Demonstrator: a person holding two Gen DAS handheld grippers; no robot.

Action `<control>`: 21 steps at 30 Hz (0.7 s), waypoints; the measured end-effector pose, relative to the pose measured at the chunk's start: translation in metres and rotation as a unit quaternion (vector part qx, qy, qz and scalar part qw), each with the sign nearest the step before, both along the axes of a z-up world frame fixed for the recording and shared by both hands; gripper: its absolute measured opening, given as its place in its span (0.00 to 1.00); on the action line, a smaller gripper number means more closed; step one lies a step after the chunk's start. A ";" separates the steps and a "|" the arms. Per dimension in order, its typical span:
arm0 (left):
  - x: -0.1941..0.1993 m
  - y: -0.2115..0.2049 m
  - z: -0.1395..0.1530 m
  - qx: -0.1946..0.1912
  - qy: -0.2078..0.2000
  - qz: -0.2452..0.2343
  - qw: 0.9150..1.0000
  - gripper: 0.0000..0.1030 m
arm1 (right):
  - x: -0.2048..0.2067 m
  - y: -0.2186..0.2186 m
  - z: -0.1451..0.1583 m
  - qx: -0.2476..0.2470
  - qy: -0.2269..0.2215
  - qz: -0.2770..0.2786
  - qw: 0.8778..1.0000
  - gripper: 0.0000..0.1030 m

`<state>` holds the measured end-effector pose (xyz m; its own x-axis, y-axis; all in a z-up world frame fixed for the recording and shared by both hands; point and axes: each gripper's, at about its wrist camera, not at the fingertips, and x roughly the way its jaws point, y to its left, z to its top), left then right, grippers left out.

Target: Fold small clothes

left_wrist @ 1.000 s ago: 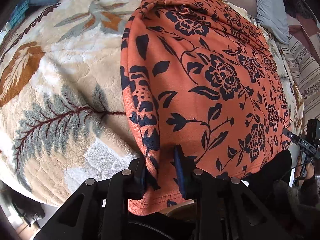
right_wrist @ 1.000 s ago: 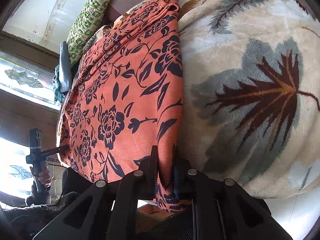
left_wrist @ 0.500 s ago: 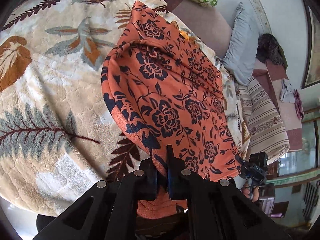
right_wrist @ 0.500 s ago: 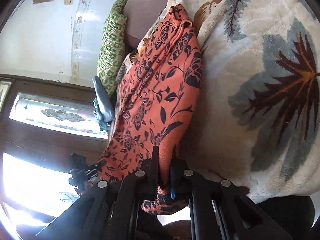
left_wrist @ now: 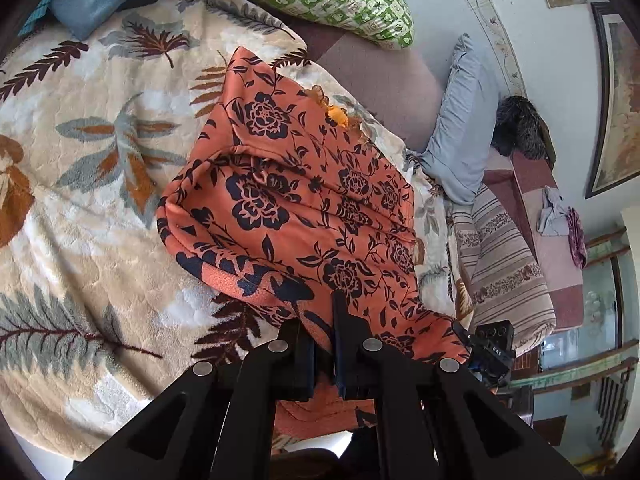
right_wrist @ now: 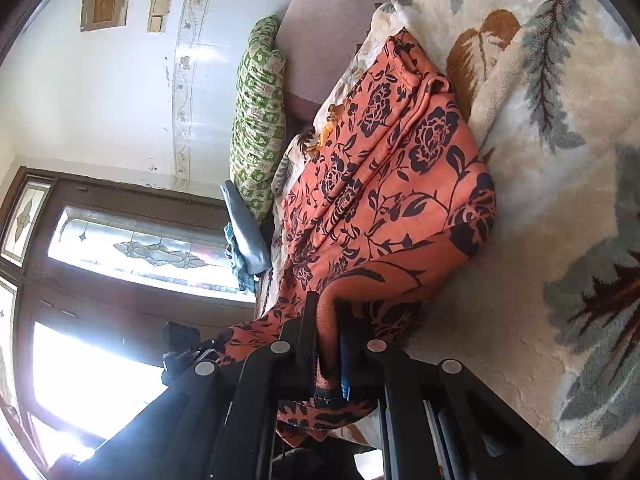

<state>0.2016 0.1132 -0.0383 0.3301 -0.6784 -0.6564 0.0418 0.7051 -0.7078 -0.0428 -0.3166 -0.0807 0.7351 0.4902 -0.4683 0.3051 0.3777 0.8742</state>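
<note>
Holding the near hem of the orange floral garment (left_wrist: 296, 208) with both tools right now. My left tool (left_wrist: 323, 322) is clamped shut on one corner of the hem, and my right tool (right_wrist: 329, 320) is pinched on the other corner, cloth bunched between the pads on each side. The far part of the garment lies on the leaf-print blanket (left_wrist: 80, 184) covering the bed, while the near edge is lifted off it and sags between my 2 grips. I'd say I'm early in fold 1: the hem is up but hasn't been laid over the far end yet, so no crease is set. What's left is carrying it across, flattening it, then probably 1 more fold.
</note>
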 end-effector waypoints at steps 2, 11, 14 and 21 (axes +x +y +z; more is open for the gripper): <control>0.008 0.001 0.005 -0.008 -0.005 0.006 1.000 0.05 | 0.005 -0.004 0.007 0.004 -0.013 -0.003 1.000 0.07; 0.076 0.005 0.016 -0.006 -0.025 0.063 0.998 0.05 | 0.071 -0.041 0.034 -0.013 -0.055 -0.038 0.998 0.07; 0.108 0.004 0.004 -0.001 -0.010 0.080 0.997 0.05 | 0.099 -0.057 0.028 -0.016 -0.053 -0.054 0.997 0.07; 0.180 -0.009 -0.038 0.037 0.039 0.118 0.992 0.05 | 0.144 -0.093 -0.012 -0.016 -0.022 -0.096 0.995 0.07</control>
<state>0.3821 0.1038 -0.0759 0.4209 -0.5373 -0.7308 -0.1840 0.7384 -0.6488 0.1012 -0.4093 -0.0923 0.8341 0.3242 -0.4463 0.3354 0.3441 0.8770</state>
